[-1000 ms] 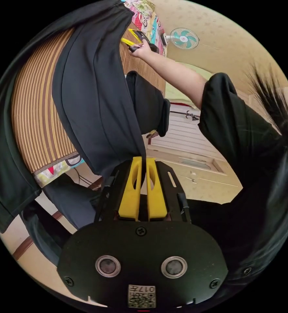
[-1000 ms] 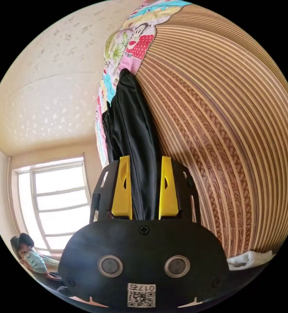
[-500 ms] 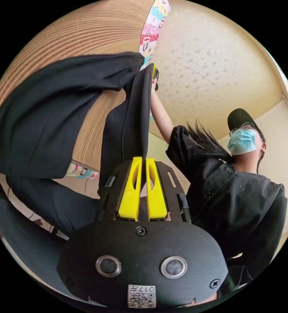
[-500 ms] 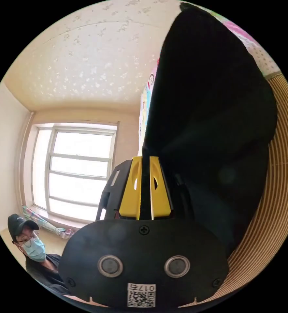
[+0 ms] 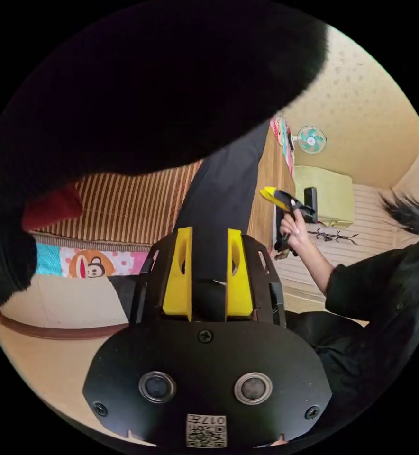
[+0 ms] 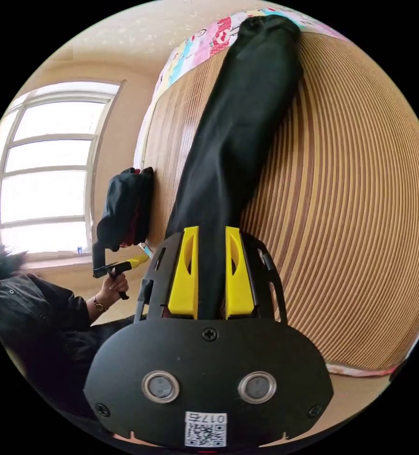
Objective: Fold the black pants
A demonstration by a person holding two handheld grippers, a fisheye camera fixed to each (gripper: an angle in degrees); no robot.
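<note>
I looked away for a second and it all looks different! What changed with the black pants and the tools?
Both tools let go. Half a second ago the left tool and the right tool were each shut on the black pants, holding them up. Now their jaws stand apart, and the pants lie stretched out long on the striped mat. The mat itself stayed as it was.
</note>
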